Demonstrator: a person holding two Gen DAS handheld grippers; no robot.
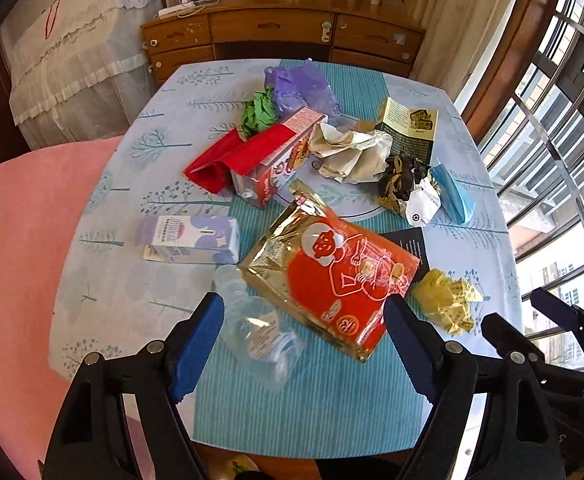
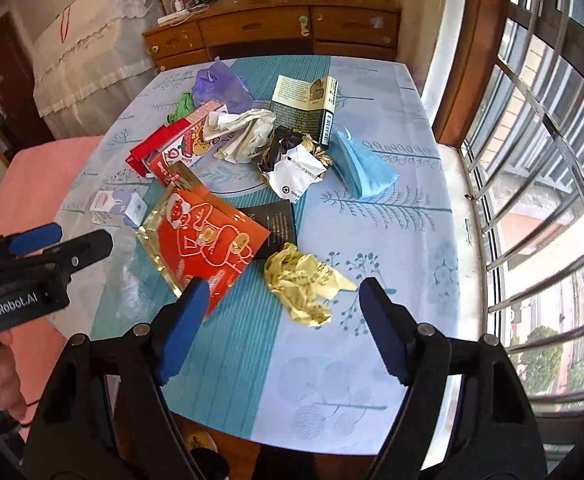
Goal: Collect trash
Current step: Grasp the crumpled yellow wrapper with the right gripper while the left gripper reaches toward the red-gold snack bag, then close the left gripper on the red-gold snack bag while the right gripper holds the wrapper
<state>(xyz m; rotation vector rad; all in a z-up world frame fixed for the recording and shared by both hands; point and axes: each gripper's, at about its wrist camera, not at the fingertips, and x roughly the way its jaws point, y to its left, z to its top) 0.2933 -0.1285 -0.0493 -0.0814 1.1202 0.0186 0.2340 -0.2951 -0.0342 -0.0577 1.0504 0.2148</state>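
Both hand-held grippers, left hand-held gripper (image 1: 303, 320) and right hand-held gripper (image 2: 280, 304), are hanging open and empty; we are risking the crumpled yellow paper wad (image 2: 305, 282) ahead skidding away.

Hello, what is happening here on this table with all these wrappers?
A person is clearing trash from a table, holding a gripper in each hand. Both grippers are open and hold nothing yet. The left gripper hovers over a clear plastic bottle and a red and gold snack bag. The right gripper hangs over a crumpled yellow paper. Boxes, a blue face mask and other crumpled wrappers lie untouched farther back.
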